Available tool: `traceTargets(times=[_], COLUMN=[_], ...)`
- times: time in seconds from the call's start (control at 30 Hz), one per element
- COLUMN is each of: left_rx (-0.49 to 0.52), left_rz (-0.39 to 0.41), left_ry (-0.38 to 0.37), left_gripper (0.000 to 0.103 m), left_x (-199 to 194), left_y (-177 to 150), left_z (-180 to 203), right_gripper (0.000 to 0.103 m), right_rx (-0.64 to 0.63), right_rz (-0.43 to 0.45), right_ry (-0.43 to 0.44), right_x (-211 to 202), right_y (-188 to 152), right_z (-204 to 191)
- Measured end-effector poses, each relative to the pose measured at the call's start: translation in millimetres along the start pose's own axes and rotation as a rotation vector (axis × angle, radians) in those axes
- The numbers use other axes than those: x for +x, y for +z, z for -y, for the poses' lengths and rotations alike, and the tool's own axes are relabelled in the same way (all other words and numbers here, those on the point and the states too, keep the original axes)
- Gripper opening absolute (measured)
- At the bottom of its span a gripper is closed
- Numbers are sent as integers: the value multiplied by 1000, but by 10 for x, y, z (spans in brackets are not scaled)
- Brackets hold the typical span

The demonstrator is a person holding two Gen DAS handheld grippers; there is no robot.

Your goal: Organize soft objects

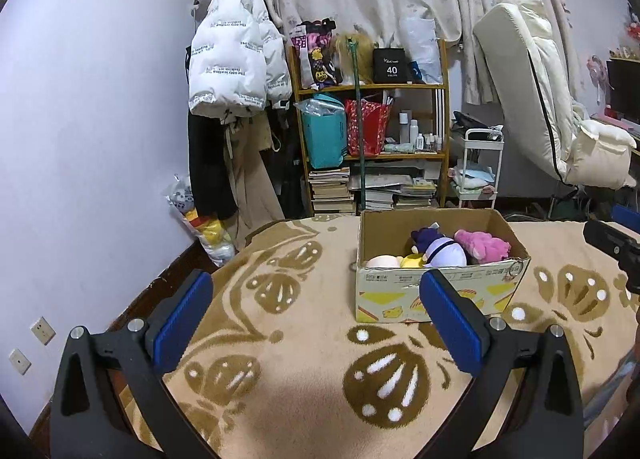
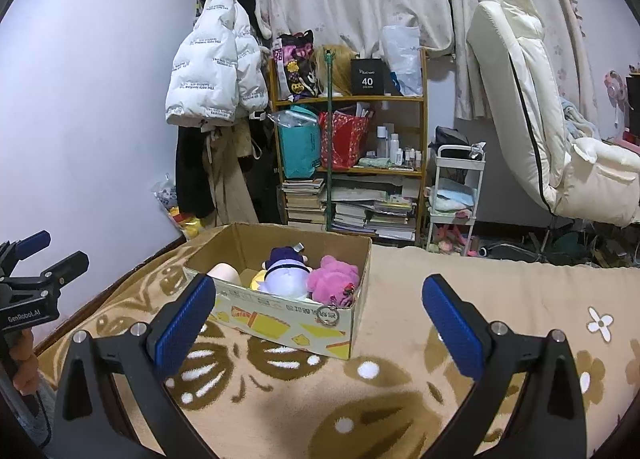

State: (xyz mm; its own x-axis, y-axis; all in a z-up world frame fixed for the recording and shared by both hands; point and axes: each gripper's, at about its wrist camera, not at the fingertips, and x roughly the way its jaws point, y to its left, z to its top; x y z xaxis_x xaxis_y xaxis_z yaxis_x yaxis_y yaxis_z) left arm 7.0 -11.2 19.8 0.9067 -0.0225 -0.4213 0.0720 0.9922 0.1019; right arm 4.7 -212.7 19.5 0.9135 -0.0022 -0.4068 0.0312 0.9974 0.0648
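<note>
Hovering above a tan plush blanket with brown-and-white floral pattern (image 1: 304,343), the left gripper (image 1: 316,299) is held level and pointed forward, its blue-padded fingers (image 1: 184,319) spread wide with nothing between them. The right gripper (image 2: 320,303) takes the same low, forward-facing pose over the blanket, its blue-padded fingers (image 2: 452,327) likewise spread wide and holding nothing. An open brown cardboard box with yellow printed graphics (image 1: 440,291) stands on the blanket ahead of both grippers; in the left wrist view its near wall lies partly behind the right-hand finger, and in the right wrist view its near corner sits just beyond the left-hand finger. Inside the box lie the soft objects: a purple-and-white plush doll (image 1: 440,249) in the middle, a pink fuzzy plush toy (image 1: 484,245) touching it on the right, and a cream rounded plush (image 1: 384,261) with a yellow plush piece (image 1: 414,260) on the left. A metal key ring (image 2: 329,316) hangs over the box's front wall. The left gripper's black body shows at the left edge of the right wrist view, gripped by a hand (image 2: 26,363) low on its handle. A wooden shelf unit (image 1: 372,87) stands against the curtain behind.
</note>
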Motion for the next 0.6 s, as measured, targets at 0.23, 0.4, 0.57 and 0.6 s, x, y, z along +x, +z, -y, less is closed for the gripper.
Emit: traceTargets(times=[0.23, 0.4, 0.57, 0.6], left_rx=[25, 37, 38, 39], left_rz=[-12, -22, -28, -28], left_ry=[-15, -20, -18, -19], left_gripper=[102, 102, 102, 102], left_x=[99, 174, 218, 218], left_y=[-22, -40, -43, -43], left_z=[86, 155, 174, 172], right_gripper=[103, 103, 103, 103], right_rx=[7, 20, 33, 35], right_rz=[-39, -56, -49, -48], right_ry=[-16, -13, -14, -15], right_x=[176, 244, 260, 263], right_y=[-46, -61, -58, -66], right_z=[46, 66, 103, 106])
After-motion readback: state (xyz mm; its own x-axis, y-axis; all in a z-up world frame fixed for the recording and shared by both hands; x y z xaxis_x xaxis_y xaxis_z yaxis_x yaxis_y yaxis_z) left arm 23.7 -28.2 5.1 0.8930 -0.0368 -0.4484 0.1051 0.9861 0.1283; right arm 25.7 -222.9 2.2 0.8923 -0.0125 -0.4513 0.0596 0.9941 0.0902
